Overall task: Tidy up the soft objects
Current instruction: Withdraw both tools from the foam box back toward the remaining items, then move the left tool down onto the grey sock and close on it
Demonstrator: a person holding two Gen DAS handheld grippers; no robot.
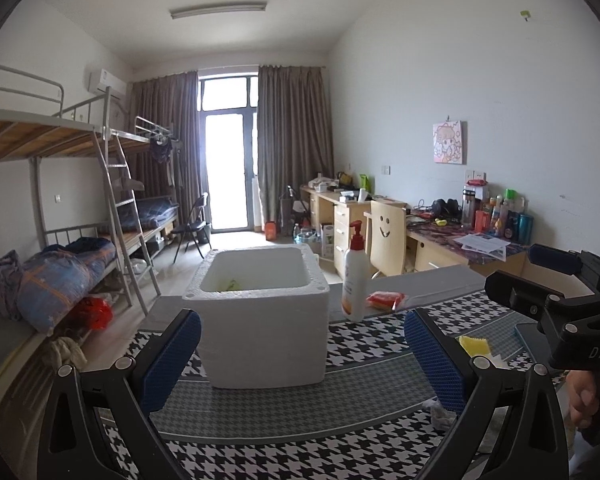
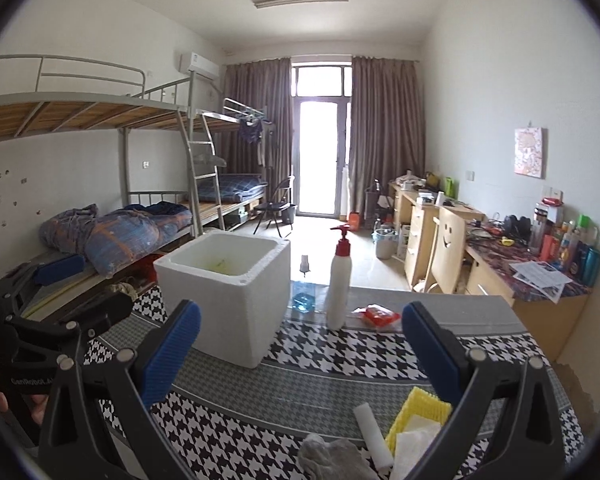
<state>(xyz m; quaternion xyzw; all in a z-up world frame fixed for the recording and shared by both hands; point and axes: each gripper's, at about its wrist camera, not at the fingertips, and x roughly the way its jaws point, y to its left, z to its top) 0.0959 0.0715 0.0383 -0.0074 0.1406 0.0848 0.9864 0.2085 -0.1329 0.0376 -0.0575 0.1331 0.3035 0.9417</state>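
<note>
A white foam box (image 1: 260, 320) (image 2: 228, 292) stands open-topped on the houndstooth table cloth (image 1: 300, 452) (image 2: 320, 360), with something yellow-green (image 2: 220, 266) inside. My left gripper (image 1: 302, 322) is open, facing the box from close by, nothing between its blue pads. My right gripper (image 2: 302, 320) is open too and holds nothing. Below its right finger lie a yellow sponge (image 2: 420, 406) (image 1: 474, 345), a white foam roll (image 2: 372, 432), white pads (image 2: 414, 440) and a grey rag (image 2: 332, 456). A red packet (image 1: 384, 300) (image 2: 378, 316) lies behind the lotion bottle.
A white pump lotion bottle (image 1: 354, 280) (image 2: 340, 284) and a blue spray bottle (image 2: 304, 292) stand right of the box. Each gripper shows in the other's view (image 1: 532, 276) (image 2: 80, 292). A bunk bed (image 2: 120, 232) is left, cluttered desks (image 2: 520, 264) right.
</note>
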